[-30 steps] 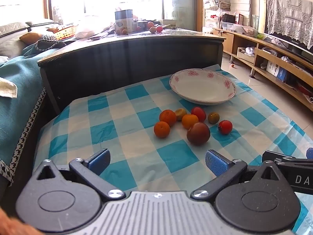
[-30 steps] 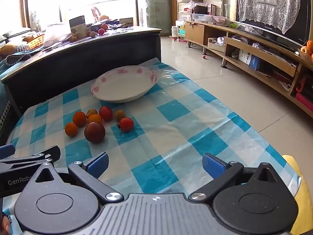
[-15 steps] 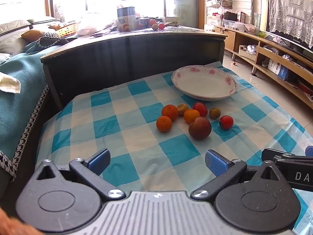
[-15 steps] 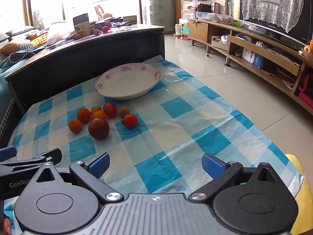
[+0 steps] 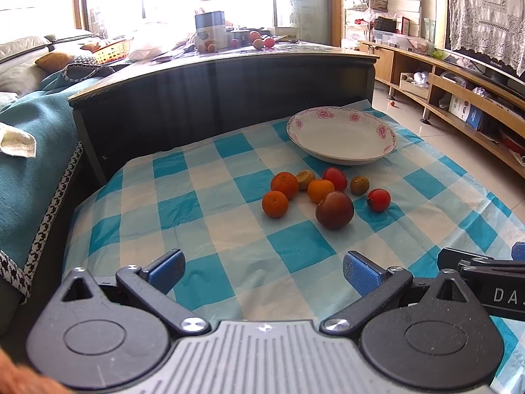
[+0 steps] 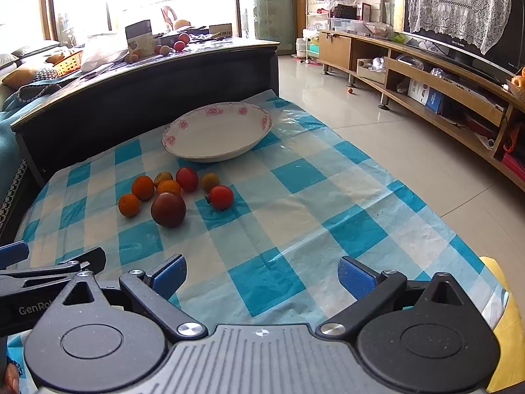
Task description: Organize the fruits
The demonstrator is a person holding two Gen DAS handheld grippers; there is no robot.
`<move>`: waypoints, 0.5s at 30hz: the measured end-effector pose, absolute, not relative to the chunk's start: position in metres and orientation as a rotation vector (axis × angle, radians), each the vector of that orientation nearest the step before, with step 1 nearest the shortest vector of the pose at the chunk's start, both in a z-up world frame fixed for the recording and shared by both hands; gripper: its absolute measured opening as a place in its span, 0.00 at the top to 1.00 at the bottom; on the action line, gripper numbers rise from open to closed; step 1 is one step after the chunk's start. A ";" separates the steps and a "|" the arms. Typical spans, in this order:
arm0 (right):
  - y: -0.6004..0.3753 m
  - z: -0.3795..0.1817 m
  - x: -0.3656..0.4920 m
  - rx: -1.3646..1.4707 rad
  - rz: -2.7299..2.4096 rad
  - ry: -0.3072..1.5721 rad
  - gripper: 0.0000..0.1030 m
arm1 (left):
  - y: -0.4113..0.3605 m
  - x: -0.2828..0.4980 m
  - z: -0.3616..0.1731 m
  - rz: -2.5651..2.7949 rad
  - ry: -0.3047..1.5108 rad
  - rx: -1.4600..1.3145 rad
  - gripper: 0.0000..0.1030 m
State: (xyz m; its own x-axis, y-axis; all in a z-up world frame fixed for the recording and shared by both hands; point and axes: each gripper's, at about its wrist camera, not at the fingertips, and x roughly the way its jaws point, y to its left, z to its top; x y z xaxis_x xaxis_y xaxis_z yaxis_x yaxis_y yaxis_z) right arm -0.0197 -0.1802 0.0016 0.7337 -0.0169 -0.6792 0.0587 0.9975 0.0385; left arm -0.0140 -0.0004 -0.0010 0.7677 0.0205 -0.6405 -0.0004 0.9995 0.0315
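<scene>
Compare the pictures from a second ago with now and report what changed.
Both views have shifted slightly, so both hands moved a little. The left gripper and right gripper remain open and empty. The fruits still lie on the cloth beside the empty bowl.

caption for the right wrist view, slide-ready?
Open right tool hovers over the checked cloth, fruits clustered before an empty floral plate.

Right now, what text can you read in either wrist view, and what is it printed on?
"DA", cut off by the frame edge: on the right gripper's black body.
"GenRo", cut off behind the right gripper: on the left gripper's black body.
Print on the far-counter box and shelf boxes: too small to read.
</scene>
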 end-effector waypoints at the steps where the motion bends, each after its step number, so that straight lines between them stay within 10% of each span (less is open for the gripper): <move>1: -0.180 0.001 -0.020 0.058 -0.041 0.746 0.08 | 0.000 -0.014 -0.001 0.012 0.695 0.031 0.00; 15: -0.180 0.000 -0.019 0.065 -0.037 0.754 0.09 | -0.001 -0.014 -0.002 0.010 0.696 0.037 0.00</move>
State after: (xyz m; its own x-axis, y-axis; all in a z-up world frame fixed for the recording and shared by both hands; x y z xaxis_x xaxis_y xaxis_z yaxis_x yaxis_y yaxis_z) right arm -0.0192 -0.1803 0.0002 0.7286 -0.0099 -0.6849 0.0563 0.9974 0.0455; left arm -0.0141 -0.0007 -0.0022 0.7676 0.0219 -0.6406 0.0028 0.9993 0.0375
